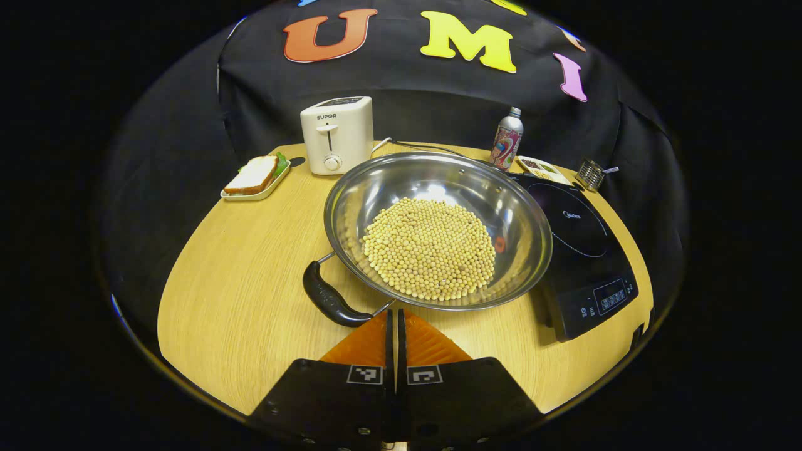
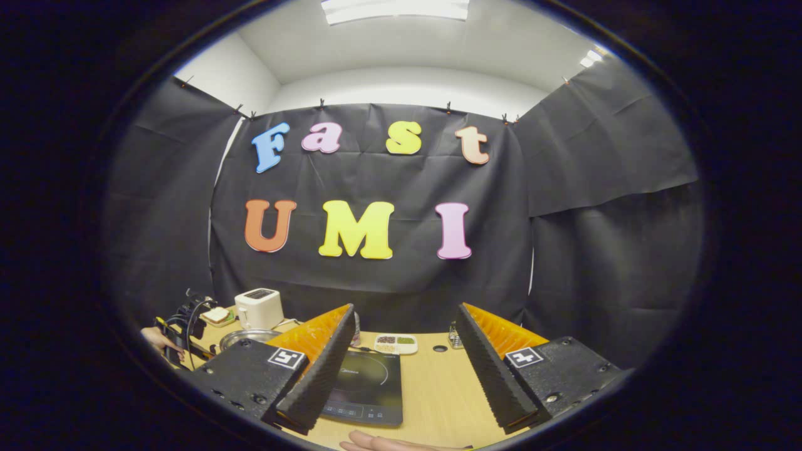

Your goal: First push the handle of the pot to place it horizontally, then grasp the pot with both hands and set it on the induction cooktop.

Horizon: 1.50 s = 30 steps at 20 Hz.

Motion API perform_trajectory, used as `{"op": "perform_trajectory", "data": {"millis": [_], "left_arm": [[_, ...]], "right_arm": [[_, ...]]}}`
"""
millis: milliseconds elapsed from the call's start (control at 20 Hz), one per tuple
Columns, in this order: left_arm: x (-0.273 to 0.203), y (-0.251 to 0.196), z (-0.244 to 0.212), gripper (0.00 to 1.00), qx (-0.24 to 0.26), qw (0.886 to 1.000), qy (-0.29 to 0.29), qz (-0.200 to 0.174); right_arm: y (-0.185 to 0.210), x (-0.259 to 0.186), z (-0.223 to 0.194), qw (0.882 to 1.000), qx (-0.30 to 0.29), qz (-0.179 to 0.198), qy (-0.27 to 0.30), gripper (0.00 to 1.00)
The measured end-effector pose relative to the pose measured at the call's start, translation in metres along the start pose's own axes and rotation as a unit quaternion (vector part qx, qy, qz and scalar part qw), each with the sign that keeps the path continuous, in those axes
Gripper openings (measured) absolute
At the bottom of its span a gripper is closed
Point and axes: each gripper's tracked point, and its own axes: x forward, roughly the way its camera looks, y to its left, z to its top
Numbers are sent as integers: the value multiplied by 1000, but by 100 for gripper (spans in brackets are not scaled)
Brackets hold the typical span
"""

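Your pressed-together left gripper [image 1: 396, 326] sits beside the steel pot's black handle [image 1: 327, 295]; push it level next, right gripper [image 2: 404, 363] spread.

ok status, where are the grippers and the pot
Left gripper shut, tips at the pot handle. Right gripper open, held above the cooktop. Pot of beans on the table, beside the cooktop, not on it.

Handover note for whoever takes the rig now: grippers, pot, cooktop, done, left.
Left gripper: shut, empty, tips just behind the pot handle.
Right gripper: open, empty, raised above the induction cooktop.
Pot, holding soybeans, stands on the wooden table, its far edge beside or over the cooktop.
Done: nothing evident; the handle lies angled.
Left: push handle horizontal, grasp pot with both grippers, set it on the cooktop.
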Motion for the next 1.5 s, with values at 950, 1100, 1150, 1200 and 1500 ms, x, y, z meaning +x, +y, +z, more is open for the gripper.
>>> {"op": "perform_trajectory", "data": {"millis": [950,1100,1150,1200,1500], "left_arm": [[40,69,35,0,-31,998,-2,53],[46,72,40,10,-37,998,-3,53],[47,73,42,0,-39,998,-3,53],[48,74,43,0,-43,998,-3,52],[58,78,53,0,-45,998,-2,44]], "right_arm": [[20,51,-4,1000,15,-5,11,97],[20,57,-7,1000,18,-12,12,100],[22,60,-9,1000,18,-12,16,100],[24,62,-10,1000,20,-12,18,100],[35,75,-17,999,17,-12,29,100]]}}
